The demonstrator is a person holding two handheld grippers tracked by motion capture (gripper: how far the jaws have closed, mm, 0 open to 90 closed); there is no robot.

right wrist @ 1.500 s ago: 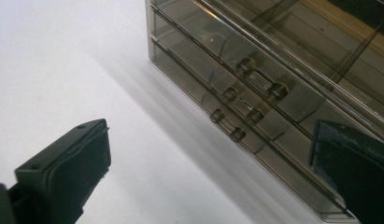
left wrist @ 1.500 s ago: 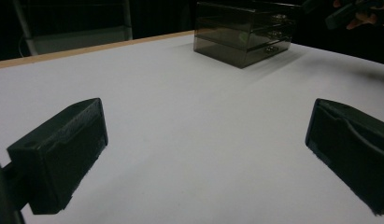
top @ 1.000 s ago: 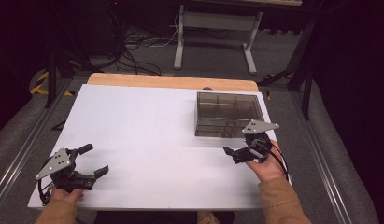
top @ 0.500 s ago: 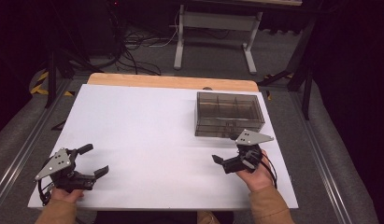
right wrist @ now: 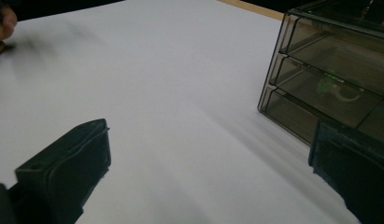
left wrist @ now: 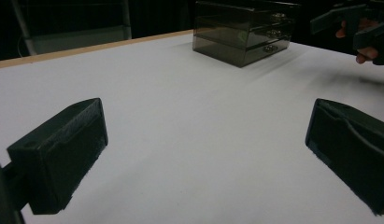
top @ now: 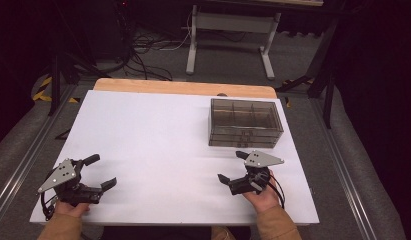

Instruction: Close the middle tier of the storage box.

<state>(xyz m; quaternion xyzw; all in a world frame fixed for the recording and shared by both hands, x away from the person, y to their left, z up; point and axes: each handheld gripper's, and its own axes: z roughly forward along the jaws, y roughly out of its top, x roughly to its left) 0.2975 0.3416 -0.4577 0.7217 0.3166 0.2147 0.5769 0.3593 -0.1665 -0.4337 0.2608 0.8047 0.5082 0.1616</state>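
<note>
Where the smoky plastic darkens, hard to read the contents of the drawer box [top: 245,122]: seen from above, just a top tray split into compartments, nothing clearly lying in them. Clearer in the right gripper view: three stacked drawers [right wrist: 337,79], with a small green thing [right wrist: 326,84] and a pale ring [right wrist: 348,95] blurred behind the middle front; what they are, impossible to tell. Far off in the left gripper view, small pulls [left wrist: 272,32] on the drawer fronts, too tiny to make out further. Cut off at the right edge of the right gripper view, so far side of the box unseen there.

Sits on the white desk [top: 153,135] toward its far right part, all drawers pushed in.

Right gripper [top: 235,167] low over the desk just in front of the box, well short of touching it, spread wide, holding nothing, grey plate on top, cable trailing by the hand [top: 263,192]. Left gripper [top: 100,171] near the desk's near left corner, well apart from the box, likewise spread wide and holding nothing.

Bare white surface between both grippers and the box, nothing standing in the way. Beyond the desk's wooden far edge [top: 185,87], dark floor with loose cables [top: 145,47] and a pale metal frame [top: 233,30].
</note>
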